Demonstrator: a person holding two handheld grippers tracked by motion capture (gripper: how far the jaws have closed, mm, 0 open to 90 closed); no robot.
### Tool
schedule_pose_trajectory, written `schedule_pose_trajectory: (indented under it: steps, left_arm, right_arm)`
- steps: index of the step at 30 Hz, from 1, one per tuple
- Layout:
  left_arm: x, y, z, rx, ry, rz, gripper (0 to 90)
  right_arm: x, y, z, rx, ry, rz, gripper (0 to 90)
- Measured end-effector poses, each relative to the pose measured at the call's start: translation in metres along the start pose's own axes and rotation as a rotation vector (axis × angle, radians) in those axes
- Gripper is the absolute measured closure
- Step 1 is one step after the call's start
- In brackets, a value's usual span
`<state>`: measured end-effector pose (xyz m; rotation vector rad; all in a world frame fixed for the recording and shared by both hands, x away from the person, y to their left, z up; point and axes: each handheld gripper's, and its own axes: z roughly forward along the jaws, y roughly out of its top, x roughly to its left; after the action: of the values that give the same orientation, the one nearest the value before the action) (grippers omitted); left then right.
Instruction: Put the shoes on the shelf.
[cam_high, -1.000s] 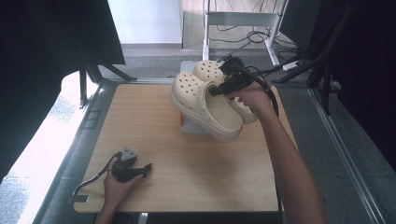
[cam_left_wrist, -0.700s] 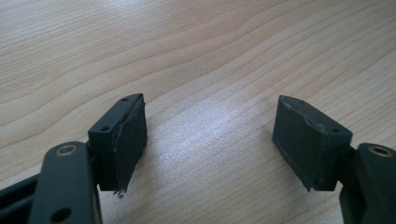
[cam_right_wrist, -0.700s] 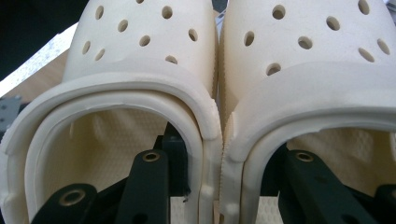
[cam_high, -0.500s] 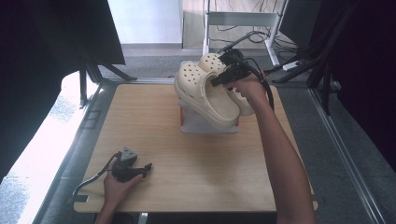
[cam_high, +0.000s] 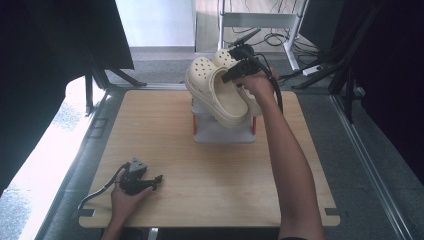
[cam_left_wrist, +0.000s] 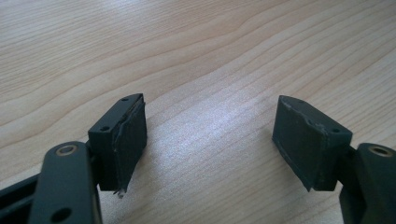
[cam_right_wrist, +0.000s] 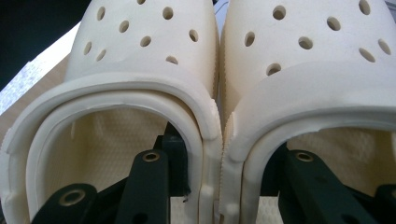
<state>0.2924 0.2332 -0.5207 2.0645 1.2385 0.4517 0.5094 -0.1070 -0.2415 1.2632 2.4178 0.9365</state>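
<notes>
A pair of cream clogs (cam_high: 220, 98) with holes in the toes hangs tilted over a small white rack with orange posts (cam_high: 220, 134) at the back middle of the wooden table (cam_high: 200, 200). My right gripper (cam_high: 241, 70) is shut on the pair. In the right gripper view one jaw sits inside the left clog (cam_right_wrist: 140, 56) and the other inside the right clog (cam_right_wrist: 317, 56), with my right gripper (cam_right_wrist: 224, 163) pinching their inner walls together. My left gripper (cam_high: 149, 181) rests on the table at the front left, open; its pads (cam_left_wrist: 126, 135) stand wide apart over bare wood.
Black stands and curtains flank the table's back corners. A white metal frame (cam_high: 260, 20) with cables on the floor stands behind the far edge. The person's right forearm (cam_high: 290, 165) stretches across the table's right side.
The right gripper has carried the clogs away from me and slightly left, toward the far side of the rack. The left gripper has stayed in place.
</notes>
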Motion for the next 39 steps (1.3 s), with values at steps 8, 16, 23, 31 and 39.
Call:
schedule_pose_trajectory:
  steps: [8, 16, 23, 31, 39]
  left_arm:
    - [0.000, 0.000, 0.000, -0.001, -0.003, 0.000, 26.5]
    - [0.000, 0.000, 0.000, -0.002, -0.010, 0.001, 26.5]
    - [0.001, 0.000, -0.001, -0.001, -0.012, 0.003, 26.6]
    - [0.000, 0.000, -0.001, -0.001, -0.013, 0.000, 26.6]
    - [0.001, 0.000, -0.001, -0.001, -0.017, 0.002, 26.6]
  right_arm:
    - [0.001, 0.017, 0.011, -0.024, -0.084, 0.093, 65.4]
    - [0.001, 0.030, 0.027, -0.045, -0.190, 0.191, 65.3]
    - [-0.001, 0.035, 0.042, -0.041, -0.199, 0.213, 65.3]
    - [-0.008, 0.038, 0.060, -0.055, -0.244, 0.303, 65.3]
    - [-0.013, 0.039, 0.074, -0.065, -0.294, 0.374, 64.8]
